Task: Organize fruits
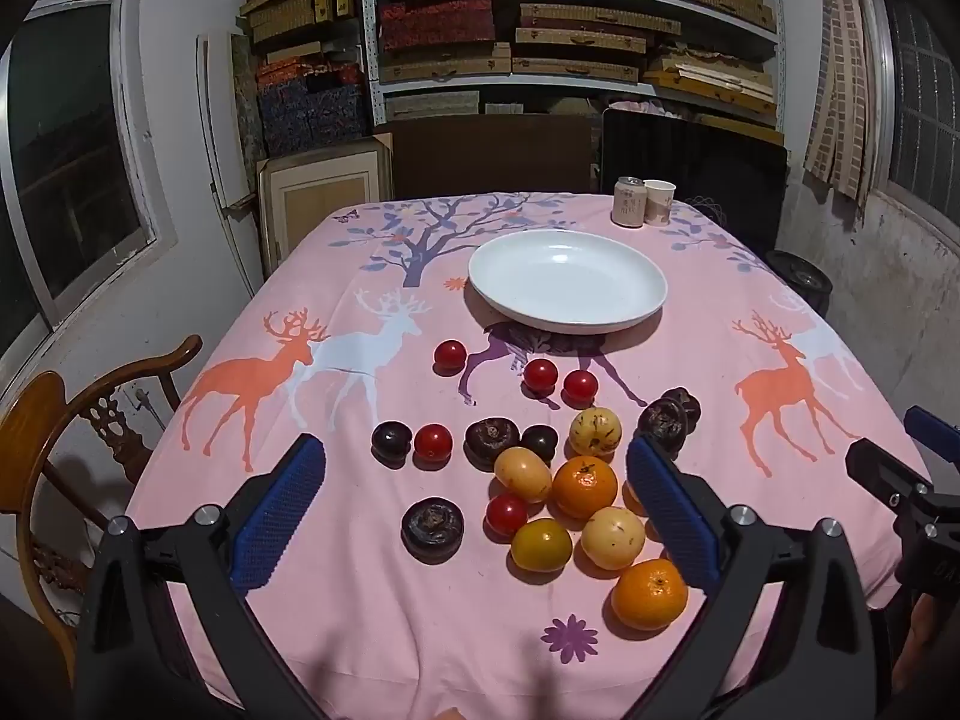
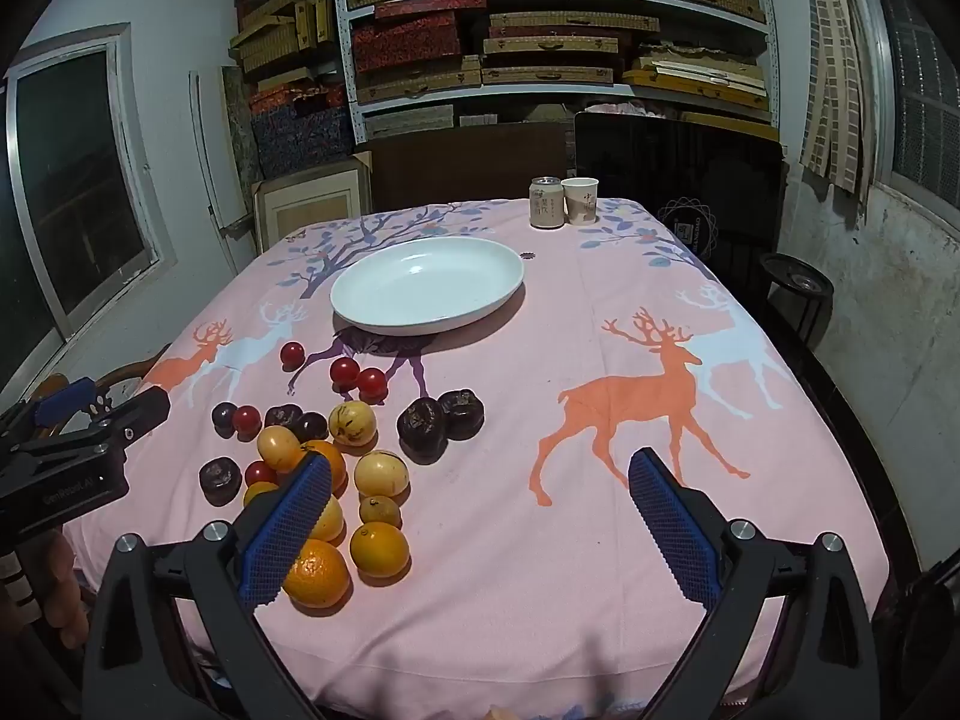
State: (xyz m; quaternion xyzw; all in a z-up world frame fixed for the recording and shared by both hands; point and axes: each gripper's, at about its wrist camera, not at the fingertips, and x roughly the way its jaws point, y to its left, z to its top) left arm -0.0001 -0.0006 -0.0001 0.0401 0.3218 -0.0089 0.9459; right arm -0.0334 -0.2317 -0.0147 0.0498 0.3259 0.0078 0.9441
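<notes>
1. The white plate (image 1: 567,282) is the landmark: it sits empty on the pink deer-print cloth of the table (image 1: 750,312), past the middle of the table from the cameras, and every fruit lies on the cloth on its near side.
2. Left of the fruit pile, the left claw (image 1: 474,501) hangs above the near edge of the table with its blue pads spread as wide as they go, holding nothing; several fruits show on the cloth between its fingers, untouched.
3. Closest to the plate lie 3 red cherry tomatoes (image 1: 540,374), 1 to the left and 2 side by side.
4. Nearer than those runs a row of dark fruits, with a dark plum (image 1: 391,440) beside another red tomato at its left end, and 2 dark wrinkled fruits (image 2: 441,418) touching each other at its right end.
5. Nearest the cameras sits a tight cluster of yellow fruits and oranges, with 1 orange (image 1: 649,593) the farthest from the plate.
6. Right of the pile, the right claw (image 2: 480,519) hovers over bare cloth, equally wide open and empty; its left pad overlaps some fruit in the right wrist view.
7. Beyond the plate, at the far right edge of the table, a can (image 2: 546,202) and a paper cup (image 2: 581,200) stand side by side.
</notes>
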